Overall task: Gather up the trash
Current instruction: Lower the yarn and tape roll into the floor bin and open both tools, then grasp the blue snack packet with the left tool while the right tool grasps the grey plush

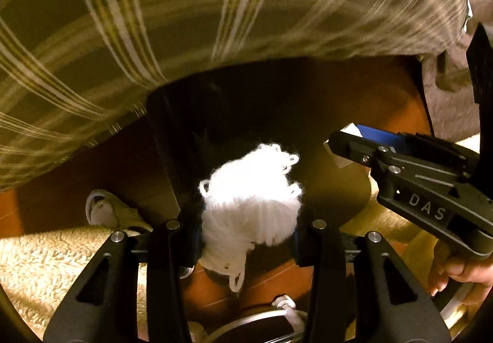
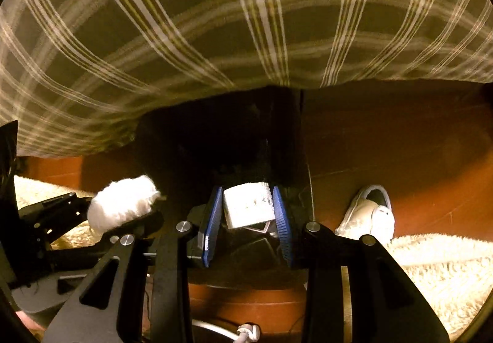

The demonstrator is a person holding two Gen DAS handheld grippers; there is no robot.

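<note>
Striped blanket [image 1: 123, 19] above a dark bin [image 2: 234, 139], left gripper [image 1: 248, 232] squeezing a white fluffy ball [image 1: 251, 204], right gripper [image 2: 248, 216] squeezing a white paper roll [image 2: 248, 204], both over the bin, shoe [image 2: 366, 216] by fuzzy rug [image 2: 440, 266]

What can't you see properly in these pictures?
- Dark bin: both views, inside too dark to see.
- White roll: right wrist view, its bottom hidden by the right tongs.
- Yarn ball: left wrist view, glare washes it out; left tongs cover its sides.
- Plaid cloth: blurred.
</note>
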